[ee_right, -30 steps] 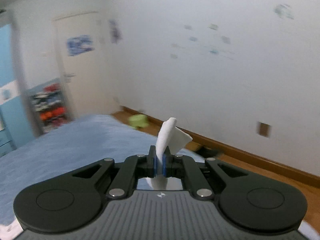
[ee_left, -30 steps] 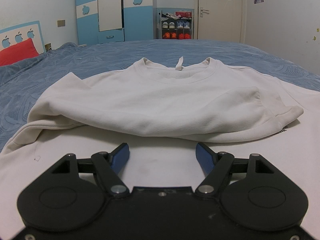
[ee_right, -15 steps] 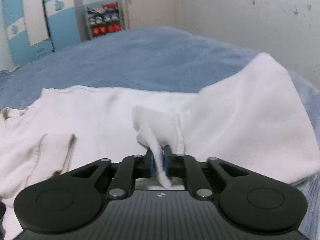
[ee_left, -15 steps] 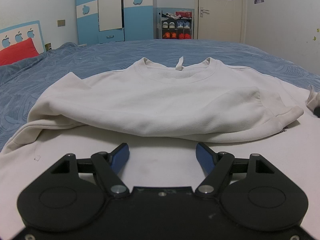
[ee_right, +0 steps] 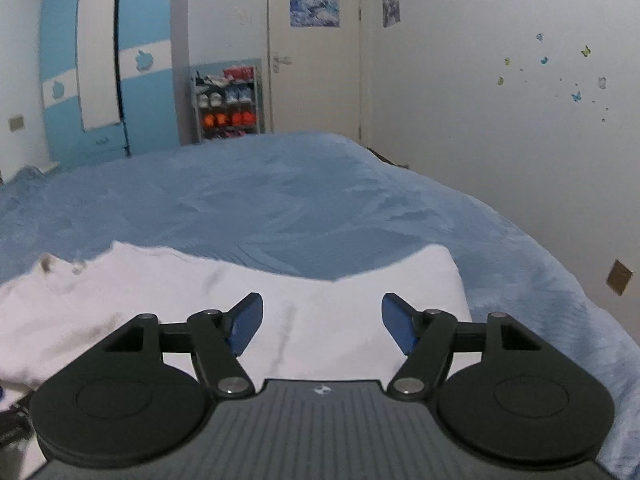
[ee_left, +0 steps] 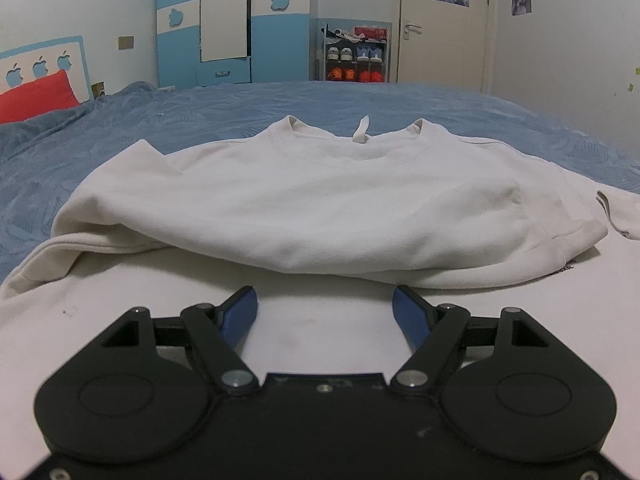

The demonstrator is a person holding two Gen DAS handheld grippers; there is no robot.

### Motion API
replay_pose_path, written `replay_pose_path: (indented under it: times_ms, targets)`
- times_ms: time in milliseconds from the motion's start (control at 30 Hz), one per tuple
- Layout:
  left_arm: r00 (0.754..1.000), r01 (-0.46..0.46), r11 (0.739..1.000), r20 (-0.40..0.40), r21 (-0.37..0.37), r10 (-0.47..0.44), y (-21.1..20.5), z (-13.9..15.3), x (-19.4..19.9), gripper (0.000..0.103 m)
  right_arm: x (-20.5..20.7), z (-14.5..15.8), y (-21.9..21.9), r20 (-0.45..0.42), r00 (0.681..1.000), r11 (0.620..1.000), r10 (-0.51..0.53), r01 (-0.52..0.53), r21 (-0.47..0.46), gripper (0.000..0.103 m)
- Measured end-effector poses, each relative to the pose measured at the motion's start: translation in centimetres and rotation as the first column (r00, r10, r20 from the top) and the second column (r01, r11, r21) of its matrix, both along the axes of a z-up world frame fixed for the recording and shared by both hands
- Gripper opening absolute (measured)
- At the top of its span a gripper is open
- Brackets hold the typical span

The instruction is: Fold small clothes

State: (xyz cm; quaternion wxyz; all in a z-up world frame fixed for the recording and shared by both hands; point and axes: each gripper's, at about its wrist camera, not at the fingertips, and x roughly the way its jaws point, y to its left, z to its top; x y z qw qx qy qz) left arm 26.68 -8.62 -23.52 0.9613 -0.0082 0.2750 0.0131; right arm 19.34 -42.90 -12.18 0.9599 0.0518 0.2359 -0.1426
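Note:
A white sweatshirt (ee_left: 304, 204) lies on the blue bedspread (ee_left: 120, 136), collar away from me, one sleeve folded across its chest. My left gripper (ee_left: 325, 300) hovers open just over the near hem with nothing between its blue pads. In the right wrist view the same sweatshirt (ee_right: 320, 296) spreads below my right gripper (ee_right: 322, 304). Its jaws are opening and stand wide, with only flat cloth beneath them and none pinched. A loose sleeve end (ee_left: 618, 216) rests at the garment's right side.
The bedspread (ee_right: 280, 200) stretches far beyond the garment. A red pillow (ee_left: 36, 96) sits at the back left. A blue wardrobe (ee_left: 224, 20), a shoe rack (ee_left: 354, 58) and a door (ee_left: 444, 20) stand past the bed. The bed's right edge drops toward the wall (ee_right: 520, 120).
My right gripper swung down from facing the wall to over the sweatshirt, then let go of the white cloth and opened wide. The left gripper stayed still.

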Motion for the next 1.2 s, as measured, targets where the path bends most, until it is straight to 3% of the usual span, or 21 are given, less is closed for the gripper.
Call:
replay_pose_path:
  times_ms: [133,233,267,367,467,500,633,733,833,967,1200]
  targets:
    - [1.000,0.007,1.000,-0.013,-0.014,-0.007,0.2,0.4,-0.4,0.077,2.5,-2.6,3.5,-0.062,0.997,0.996,0.037,-0.042,-0.080,0.082]
    - [0.991,0.084,0.996,-0.101,-0.034,-0.087,1.3,1.9,0.3,0.078,4.9,-4.2,5.7,-0.134,0.988,0.984,0.077,-0.097,-0.147,0.084]
    - [0.987,0.105,0.994,-0.119,-0.023,-0.107,1.9,2.9,0.3,0.078,6.3,-5.1,6.5,-0.170,0.983,0.977,0.074,-0.106,-0.186,0.084]
    - [0.991,0.115,0.991,-0.076,0.074,-0.110,4.2,6.7,0.0,0.078,9.6,-7.2,7.1,-0.287,0.957,0.972,0.040,-0.104,-0.209,0.081]
    - [0.986,0.145,0.980,-0.098,0.140,-0.132,6.7,9.3,0.4,0.078,10.0,-7.5,6.9,-0.271,0.962,0.980,0.022,-0.075,-0.186,0.019]
    - [0.985,0.152,0.977,-0.103,0.148,-0.137,7.5,9.9,0.5,0.078,9.9,-7.0,6.8,-0.258,0.966,0.982,-0.009,-0.041,-0.186,0.010]
    - [0.982,0.165,0.974,-0.121,0.154,-0.148,9.9,11.7,1.4,0.078,7.4,-3.5,6.1,-0.119,0.992,0.997,-0.050,0.042,-0.069,0.009]
    - [0.979,0.171,0.983,-0.123,0.063,-0.163,12.0,13.3,1.8,0.078,5.8,-0.5,8.6,-0.026,1.000,0.998,0.008,-0.009,-0.057,0.009]
    - [0.981,0.165,0.984,-0.116,0.062,-0.157,13.4,14.1,1.8,0.078,5.6,1.6,13.3,0.035,0.994,0.992,0.107,-0.104,-0.077,0.009]
    - [0.986,0.137,0.986,-0.105,0.096,-0.127,15.1,14.7,1.6,0.078,6.9,2.5,21.0,0.067,0.971,0.972,0.232,-0.227,-0.067,0.009]
    - [0.988,0.097,0.995,-0.121,0.025,-0.093,19.1,14.3,1.8,0.078,8.8,0.1,31.4,0.029,0.929,0.926,0.370,-0.371,0.068,0.009]
